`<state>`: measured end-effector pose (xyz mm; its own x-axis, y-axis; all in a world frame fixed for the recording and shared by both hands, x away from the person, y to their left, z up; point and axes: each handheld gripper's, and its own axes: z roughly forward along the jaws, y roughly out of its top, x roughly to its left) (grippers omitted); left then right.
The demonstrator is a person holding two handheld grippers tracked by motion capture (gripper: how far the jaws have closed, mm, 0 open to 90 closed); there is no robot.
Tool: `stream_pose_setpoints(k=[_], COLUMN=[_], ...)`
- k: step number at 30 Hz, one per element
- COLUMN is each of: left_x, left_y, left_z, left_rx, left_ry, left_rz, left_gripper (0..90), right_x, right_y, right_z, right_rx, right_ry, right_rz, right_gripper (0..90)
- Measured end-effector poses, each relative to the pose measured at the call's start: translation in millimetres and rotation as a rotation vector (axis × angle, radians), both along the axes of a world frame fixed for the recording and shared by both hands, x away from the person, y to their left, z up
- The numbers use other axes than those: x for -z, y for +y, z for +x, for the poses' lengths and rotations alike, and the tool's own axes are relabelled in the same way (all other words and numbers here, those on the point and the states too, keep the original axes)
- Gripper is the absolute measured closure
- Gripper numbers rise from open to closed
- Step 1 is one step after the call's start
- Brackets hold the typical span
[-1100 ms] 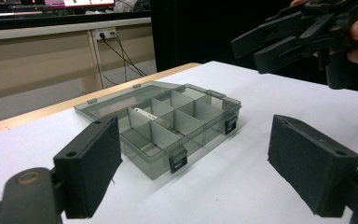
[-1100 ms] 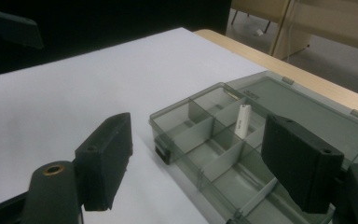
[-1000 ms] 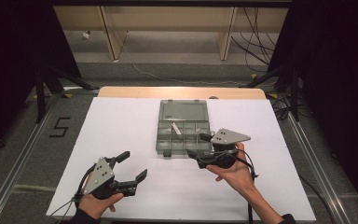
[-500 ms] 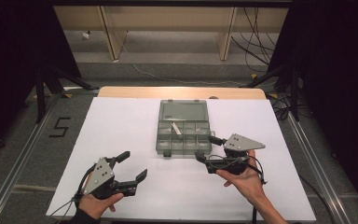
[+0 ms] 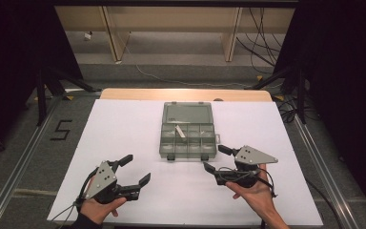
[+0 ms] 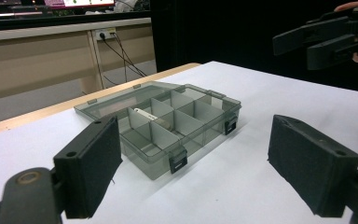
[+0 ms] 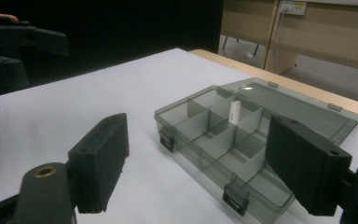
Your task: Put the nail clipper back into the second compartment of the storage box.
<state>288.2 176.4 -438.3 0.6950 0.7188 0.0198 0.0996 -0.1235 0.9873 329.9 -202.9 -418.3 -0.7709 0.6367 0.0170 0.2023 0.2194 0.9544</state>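
With both grippers' jaws apart and empty, you bring the right gripper (image 5: 215,159) squarely over the organizer box (image 5: 188,138) toward the white piece (image 5: 180,130), left gripper (image 5: 136,169) parked.

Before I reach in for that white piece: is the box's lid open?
Open: the compartment box's lid lies flat behind it.

Left gripper (image 5: 132,168) jaws apart, right gripper (image 5: 218,158) apparently open too

Clear grey plastic compartment box (image 5: 188,140) sits mid white-covered worktop (image 5: 124,129), lid laid flat behind it, small white oblong piece (image 5: 181,131) in a back-row compartment. Left tongs (image 5: 132,168) near front-left of box, well apart. Right tongs (image 5: 218,158) just beside its front-right corner.
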Motion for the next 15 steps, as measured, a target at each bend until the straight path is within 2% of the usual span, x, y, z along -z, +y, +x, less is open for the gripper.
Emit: stream_pose_setpoints(k=[2,6,8,10,11,12,13,14,15], left_x=[-0.2,-0.4,-0.1,-0.1,-0.1,0.0,-0.5,-0.4,-0.4], left_y=[0.2,0.4,0.0,-0.1,-0.2,-0.1,0.4,0.3,0.2], left_z=[0.1,0.1,0.3,0.4,0.4,0.5,-0.1,0.1,0.1], left_rx=[0.001,0.002,0.005,0.007,0.006,0.006,0.001,0.003,0.003], left_ry=[-0.003,-0.005,-0.006,-0.008,-0.008,-0.008,-0.004,-0.006,-0.006], left_rz=[0.003,0.003,-0.006,-0.008,-0.008,-0.007,0.005,0.004,0.005], left_gripper=[16.6,16.6,16.6,16.6,16.6,16.6,16.6,16.6,16.6], right_x=[-0.2,2.8,4.0,5.9,5.6,5.8,6.2,6.7,6.6], right_y=[-1.2,-1.7,-3.3,-3.5,-4.9,-5.7,-6.7,-6.5,-7.7], right_z=[-5.3,-11.6,-13.3,-14.9,-15.7,-17.1,-17.2,-19.1,-20.2], right_rx=[-0.002,-0.011,-0.007,-0.006,0.003,0.005,0.004,0.009,0.027], right_ry=[0.019,0.022,0.001,0.009,-0.002,0.009,-0.006,0.008,-0.001], right_rz=[-0.006,0.007,0.004,0.018,0.001,-0.009,-0.006,-0.003,-0.008], right_gripper=[22.5,22.1,21.4,20.3,19.6,18.9,18.3,17.1,16.4])
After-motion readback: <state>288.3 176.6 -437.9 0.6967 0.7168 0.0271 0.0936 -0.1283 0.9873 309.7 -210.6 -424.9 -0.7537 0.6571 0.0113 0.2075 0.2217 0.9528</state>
